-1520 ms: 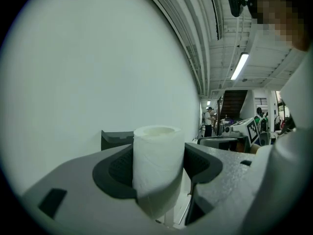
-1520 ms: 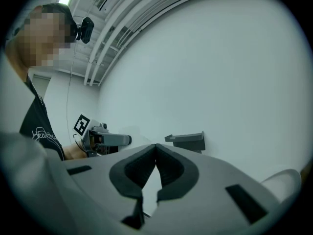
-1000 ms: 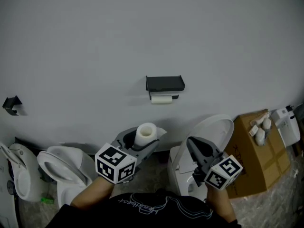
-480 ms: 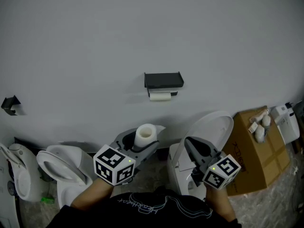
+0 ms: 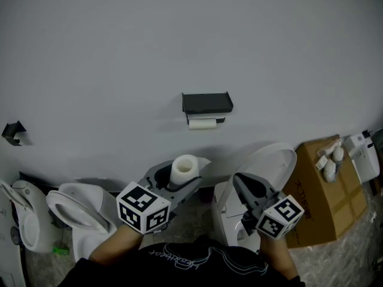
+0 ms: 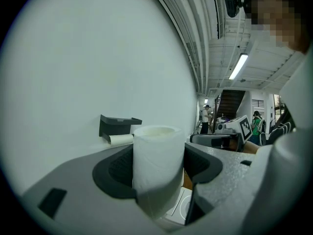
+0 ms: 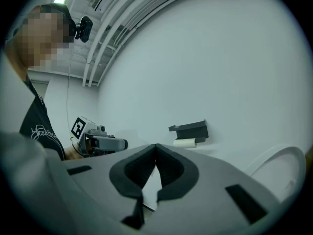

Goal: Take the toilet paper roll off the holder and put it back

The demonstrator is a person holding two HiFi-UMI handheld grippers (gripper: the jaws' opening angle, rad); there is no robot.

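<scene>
A white toilet paper roll [image 5: 183,170] [image 6: 157,170] stands upright between the jaws of my left gripper [image 5: 179,178] [image 6: 159,173], which is shut on it. The black holder [image 5: 207,104] [image 6: 117,126] [image 7: 190,129] is fixed to the white wall ahead, with a thin pale roll [image 5: 203,124] [image 6: 121,139] [image 7: 184,143] on its bar underneath. My right gripper [image 5: 246,187] [image 7: 155,166] is held to the right of the left one, its jaws shut with nothing between them. Both grippers are well short of the wall.
A white toilet [image 5: 81,211] stands at the lower left, a second one with a raised lid [image 5: 269,163] below my right gripper. A cardboard box [image 5: 326,190] with white items sits at the right. A small black bracket [image 5: 13,130] is on the wall at left.
</scene>
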